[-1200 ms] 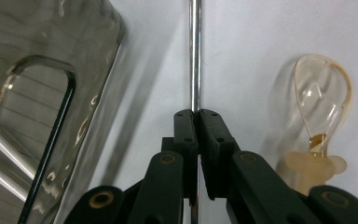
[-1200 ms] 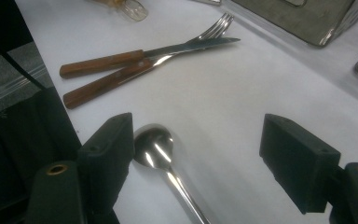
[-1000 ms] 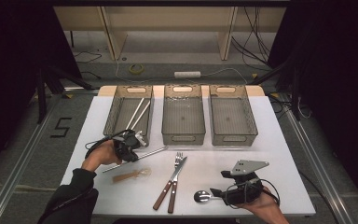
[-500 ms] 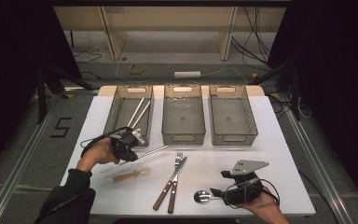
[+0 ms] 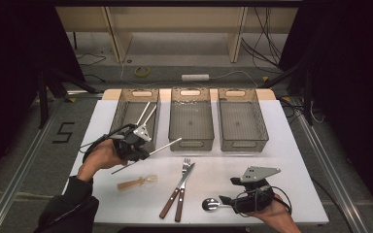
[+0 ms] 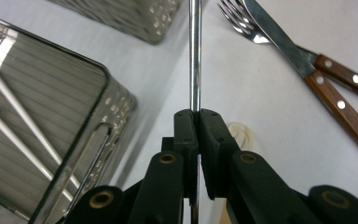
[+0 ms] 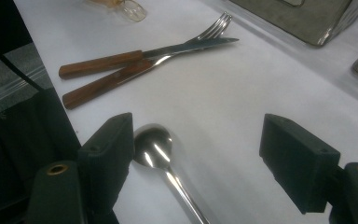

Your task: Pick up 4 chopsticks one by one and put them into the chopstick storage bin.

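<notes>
- The left gripper (image 5: 135,145) is clamped tight on a thin metal rod (image 5: 167,144), probably a chopstick. In the left gripper view the pads (image 6: 186,135) are pinched on the rod (image 6: 195,56) well back from its far tip, so plenty of length sticks out front.
- From above, the rod is held off the table (image 5: 291,160), with the long end pointing toward 2 o'clock, just short of the near wall of the middle bin (image 5: 190,143). The left bin (image 5: 121,110), at 12 o'clock from the gripper, already has a couple of similar rods (image 5: 144,114) in it, so that's judged to be the drop spot.
- To do this bit well, the rod should be lifted clear of the bin wall first, then swung so it lines up with the bin's long axis before it's lowered. If it's brought in crosswise, the free end could easily get hung up on a rim.
- Grip should be kept firm till the rod is low inside; a smooth rod like this can pivot or slip.
- The right gripper (image 7: 196,163) is resting wide open at 5 o'clock on the table, with a spoon (image 7: 154,148) lying between the jaws, its bowl right beside one of them and not squeezed. It's best left parked there so the fork (image 5: 186,165) and knife (image 5: 187,175) don't get bumped.
</notes>
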Demonstrator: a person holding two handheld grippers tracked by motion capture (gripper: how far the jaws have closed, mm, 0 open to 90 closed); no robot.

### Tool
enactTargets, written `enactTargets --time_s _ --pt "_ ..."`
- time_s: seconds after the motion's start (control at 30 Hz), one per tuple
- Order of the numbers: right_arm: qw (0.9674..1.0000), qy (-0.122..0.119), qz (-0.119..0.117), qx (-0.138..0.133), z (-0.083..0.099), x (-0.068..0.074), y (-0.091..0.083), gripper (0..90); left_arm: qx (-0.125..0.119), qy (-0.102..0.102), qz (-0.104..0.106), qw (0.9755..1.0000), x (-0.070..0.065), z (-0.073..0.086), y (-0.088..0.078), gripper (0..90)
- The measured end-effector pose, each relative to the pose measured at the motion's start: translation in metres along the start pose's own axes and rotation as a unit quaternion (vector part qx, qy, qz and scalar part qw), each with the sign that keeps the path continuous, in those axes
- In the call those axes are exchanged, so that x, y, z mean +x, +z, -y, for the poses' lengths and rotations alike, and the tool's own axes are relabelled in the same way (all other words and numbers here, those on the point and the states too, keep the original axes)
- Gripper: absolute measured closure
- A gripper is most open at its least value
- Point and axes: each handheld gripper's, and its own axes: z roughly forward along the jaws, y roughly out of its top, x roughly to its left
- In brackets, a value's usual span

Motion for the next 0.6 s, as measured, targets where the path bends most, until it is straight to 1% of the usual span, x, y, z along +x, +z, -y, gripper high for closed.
enactTargets --time_s 0.03,0.07,0.13,0.2,0.3,0.33,0.4,0.43,0.47,0.6 --pt "1.0 0.001 0.0 -0.001 0.0 0.0 0.0 27.2 -0.009 -0.012 -0.004 0.9999 0.001 0.0 -0.001 85.4" --pt "1.0 0.0 0.0 -0.002 0.0 0.0 0.0 27.2 -0.015 -0.017 -0.008 0.9997 0.002 0.0 -0.003 85.4" --pt "1.0 0.001 0.0 -0.004 0.0 -0.001 0.0 27.2 -0.03 -0.036 -0.021 0.9987 0.006 0.0 -0.007 85.4" --pt "1.0 0.002 0.0 -0.004 0.0 0.0 0.0 27.1 -0.048 -0.055 -0.035 0.9967 0.01 0.001 -0.011 85.4" --pt "1.0 0.003 0.0 -0.004 0.0 -0.001 0.0 27.1 -0.064 -0.081 -0.047 0.9935 0.017 0.003 -0.016 85.4" --pt "1.0 0.003 0.0 -0.004 0.0 -0.001 0.0 27.1 -0.067 -0.089 -0.048 0.9927 0.019 0.004 -0.017 85.4" --pt "1.0 0.003 0.0 -0.003 0.0 -0.001 0.0 27.1 -0.073 -0.102 -0.053 0.9907 0.023 0.005 -0.017 85.4" --pt "1.0 0.004 0.0 -0.004 0.0 -0.001 0.0 27.1 -0.074 -0.105 -0.054 0.9902 0.026 0.005 -0.017 85.4" --pt "1.0 0.004 0.0 -0.004 0.0 -0.001 0.0 27.1 -0.077 -0.113 -0.057 0.989 0.027 0.005 -0.016 85.4" --pt "1.0 0.002 0.001 -0.005 0.0 -0.001 0.0 27.1 -0.082 -0.125 -0.062 0.9867 0.034 0.005 -0.017 85.4"
